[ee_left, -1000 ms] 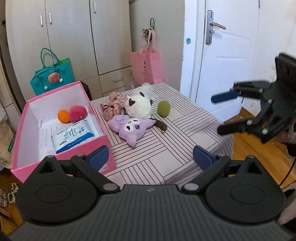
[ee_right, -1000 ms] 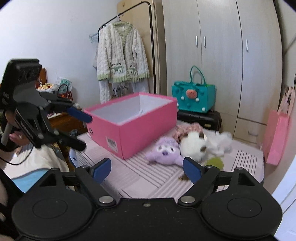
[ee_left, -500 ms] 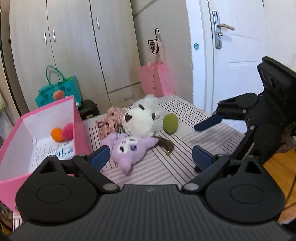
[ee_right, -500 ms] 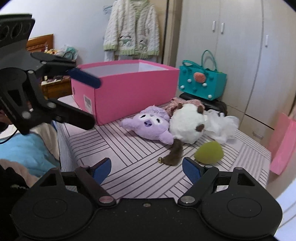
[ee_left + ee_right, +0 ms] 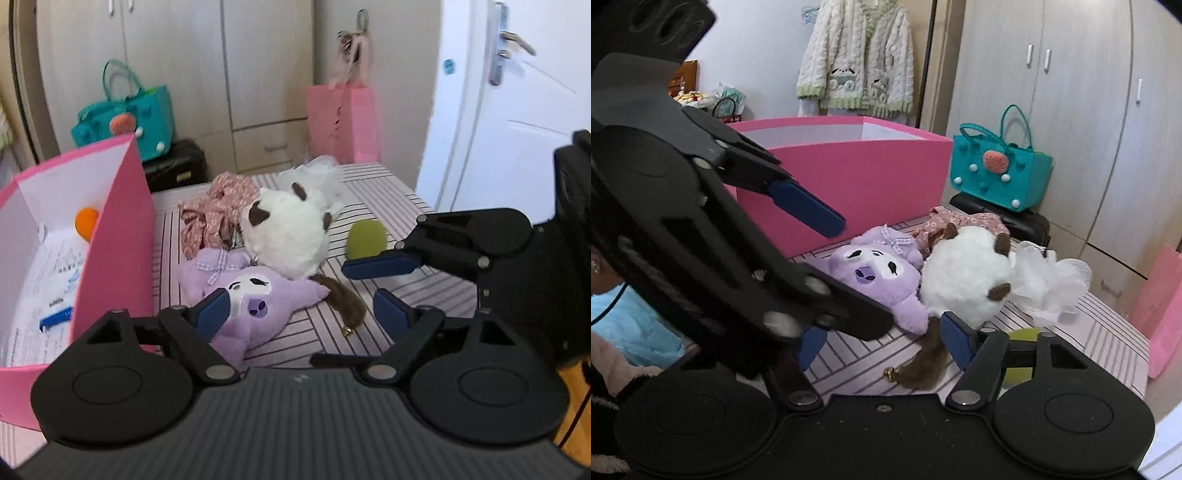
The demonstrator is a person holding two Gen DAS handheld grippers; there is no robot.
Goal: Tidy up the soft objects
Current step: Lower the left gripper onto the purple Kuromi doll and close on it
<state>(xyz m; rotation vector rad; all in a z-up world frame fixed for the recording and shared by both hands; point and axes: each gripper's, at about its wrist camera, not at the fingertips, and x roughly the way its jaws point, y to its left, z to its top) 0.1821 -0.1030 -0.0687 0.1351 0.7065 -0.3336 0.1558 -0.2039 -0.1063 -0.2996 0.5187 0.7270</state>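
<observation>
A purple plush (image 5: 255,299) lies on the striped table (image 5: 399,206) beside the pink box (image 5: 118,258). A white plush with brown ears and tail (image 5: 288,236), a floral cloth (image 5: 214,206), a white puff (image 5: 321,173) and a green ball (image 5: 365,240) lie behind it. My left gripper (image 5: 303,314) is open and empty, low over the purple plush. My right gripper (image 5: 882,341) is open and empty, close to the purple plush (image 5: 875,273) and the white plush (image 5: 964,277); it also shows in the left wrist view (image 5: 384,266).
The pink box holds an orange ball (image 5: 86,218) and a tissue pack (image 5: 55,280). A teal bag (image 5: 125,118) on a black case and a pink bag (image 5: 343,118) stand by the wardrobe. The door (image 5: 517,110) is at the right.
Both grippers have moved forward and down toward the plush toys and closer to each other. Both stay open. The toys have not moved.
</observation>
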